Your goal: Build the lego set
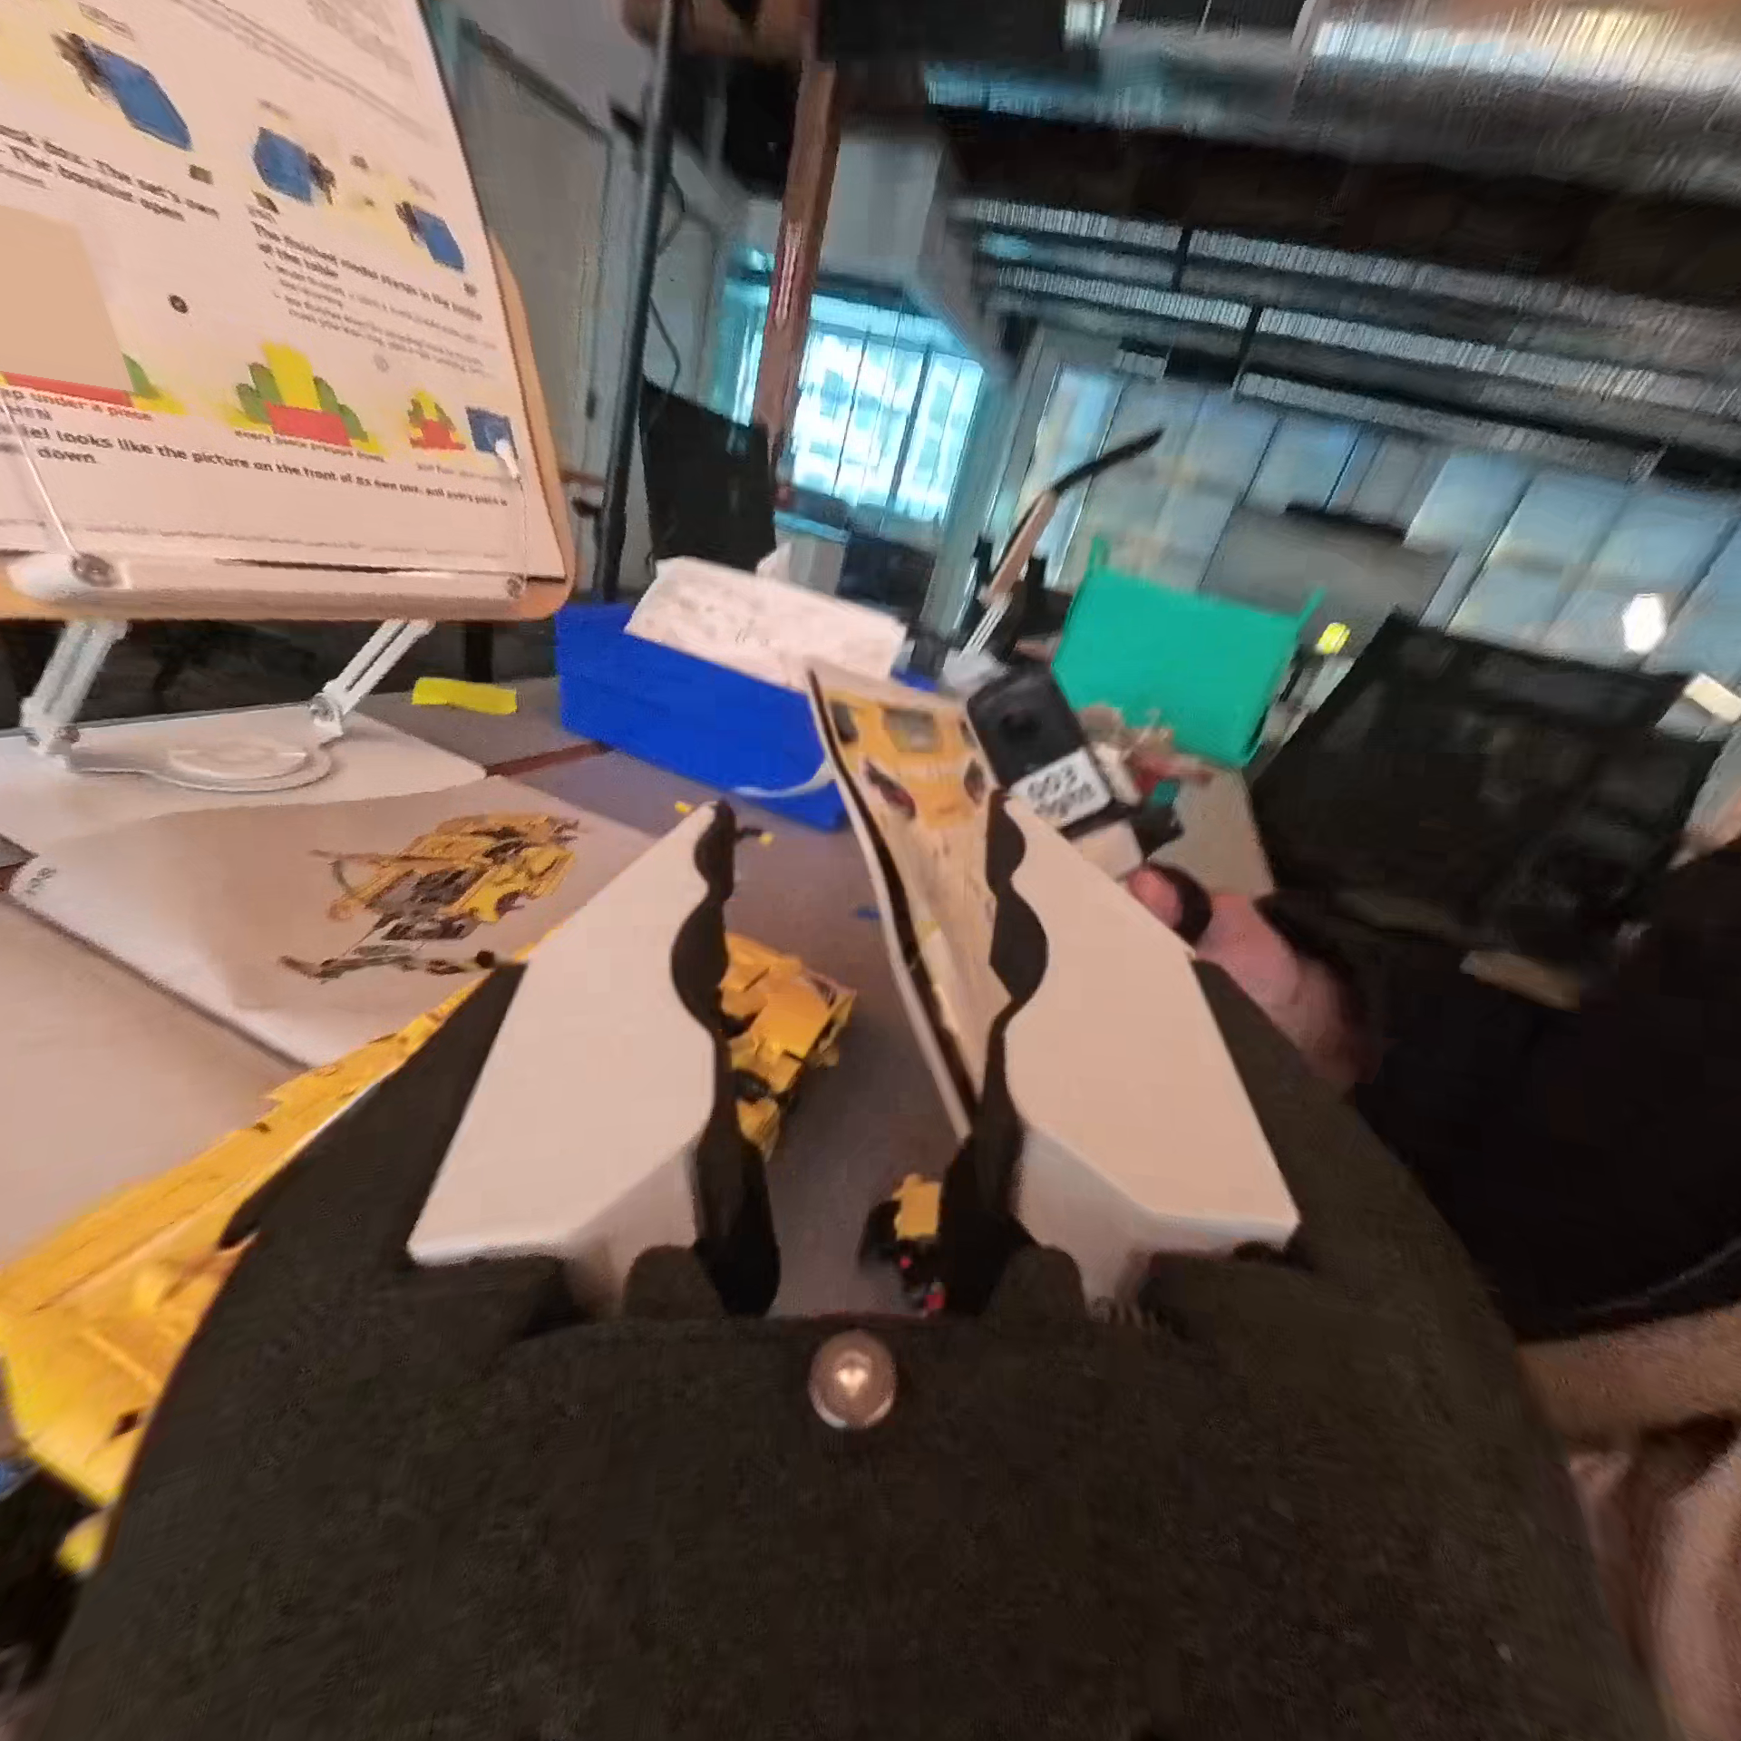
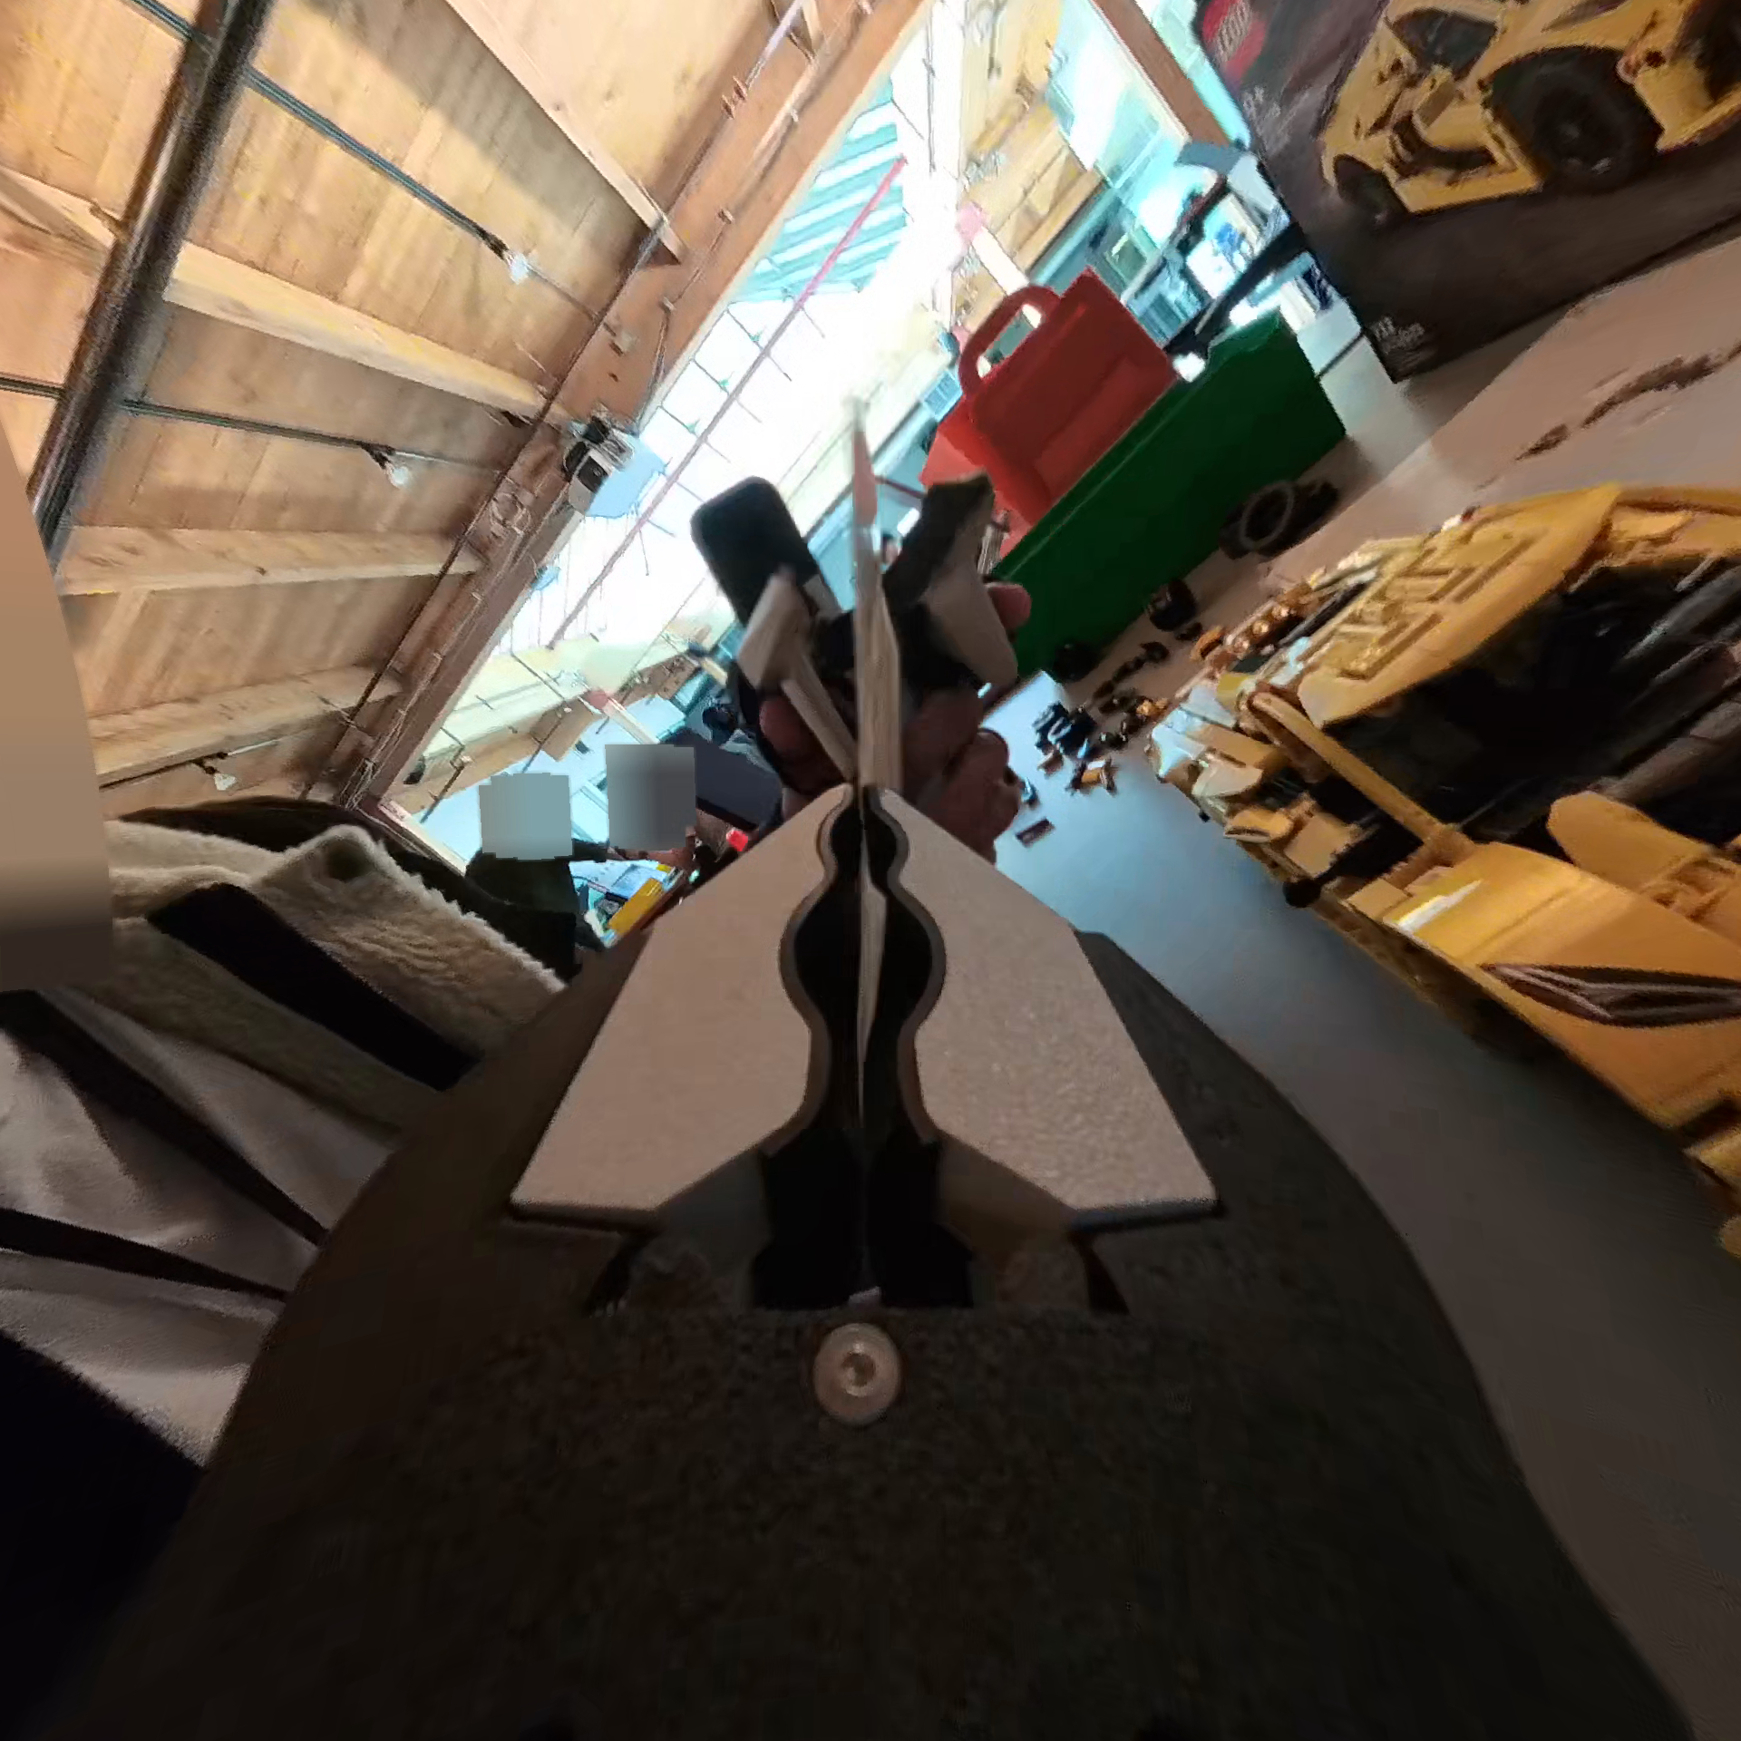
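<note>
Yellow-printed booklet (image 1: 928, 904) pinched edge-on by right hand-held gripper (image 2: 862, 801), left hand-held gripper (image 1: 857, 829) spread around it

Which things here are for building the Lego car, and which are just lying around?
For the job:
yellow Lego car
loose Lego pieces
instruction booklet, pinched in the right claw
Lego box

Just lying about:
blue bin
green bin
red bin
yellow tape

I can see printed lines on the instruction sheet (image 1: 254, 283), a white label (image 1: 1066, 789) on the far gripper, and lettering on the box (image 2: 1470, 170); I copy none.
</note>
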`<state>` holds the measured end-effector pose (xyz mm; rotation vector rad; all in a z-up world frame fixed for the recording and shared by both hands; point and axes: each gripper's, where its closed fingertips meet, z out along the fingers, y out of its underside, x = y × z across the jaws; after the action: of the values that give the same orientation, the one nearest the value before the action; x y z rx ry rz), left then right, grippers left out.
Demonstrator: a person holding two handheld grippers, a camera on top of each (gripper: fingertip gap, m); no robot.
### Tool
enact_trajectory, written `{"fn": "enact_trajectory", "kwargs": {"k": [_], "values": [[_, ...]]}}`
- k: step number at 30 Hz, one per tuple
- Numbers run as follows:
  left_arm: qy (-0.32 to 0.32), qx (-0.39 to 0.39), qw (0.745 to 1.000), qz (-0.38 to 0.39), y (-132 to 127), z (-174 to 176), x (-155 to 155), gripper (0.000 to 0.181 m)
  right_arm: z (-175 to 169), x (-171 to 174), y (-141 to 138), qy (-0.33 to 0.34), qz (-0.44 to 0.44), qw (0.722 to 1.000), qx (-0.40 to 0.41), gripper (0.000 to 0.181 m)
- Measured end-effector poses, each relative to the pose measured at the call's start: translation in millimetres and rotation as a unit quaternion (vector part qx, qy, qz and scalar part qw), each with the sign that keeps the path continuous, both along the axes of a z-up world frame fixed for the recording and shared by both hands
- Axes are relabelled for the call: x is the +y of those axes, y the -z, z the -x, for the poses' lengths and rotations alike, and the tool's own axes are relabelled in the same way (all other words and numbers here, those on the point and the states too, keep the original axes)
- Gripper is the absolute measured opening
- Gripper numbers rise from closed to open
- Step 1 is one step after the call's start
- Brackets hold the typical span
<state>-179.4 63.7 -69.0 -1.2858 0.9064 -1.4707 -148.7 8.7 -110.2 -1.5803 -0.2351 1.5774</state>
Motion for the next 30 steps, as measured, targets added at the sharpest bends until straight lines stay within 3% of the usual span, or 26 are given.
{"fn": "enact_trajectory", "kwargs": {"k": [3, 5, 8, 11, 30], "values": [[0.033, -0.034, 0.997, 0.064, -2.7, 7.3, 6.1, 0.052, 6.8, -2.7, 1.2, -0.025, 0.008, 1.0, 0.01, 0.0], [0.026, -0.018, 0.997, 0.066, 5.4, 8.6, 10.7, 0.05, 7.0, -2.2, 1.8, -0.027, 0.012, 0.999, 0.014, 0.0], [0.045, -0.001, 0.998, 0.045, 11.0, 9.0, 0.8, 0.021, 7.5, -2.3, 1.5, -0.031, 0.015, 0.999, 0.02, 0.0], [0.04, 0.007, 0.999, 0.034, 13.4, 9.7, -0.5, 0.008, 6.6, -2.0, 1.2, -0.028, 0.014, 0.999, 0.022, 0.0], [0.047, -0.039, 0.997, 0.047, -0.4, 21.5, 0.9, 0.0, 16.5, -6.5, 7.2, -0.043, 0.01, 0.999, -0.009, 0.0]]}}
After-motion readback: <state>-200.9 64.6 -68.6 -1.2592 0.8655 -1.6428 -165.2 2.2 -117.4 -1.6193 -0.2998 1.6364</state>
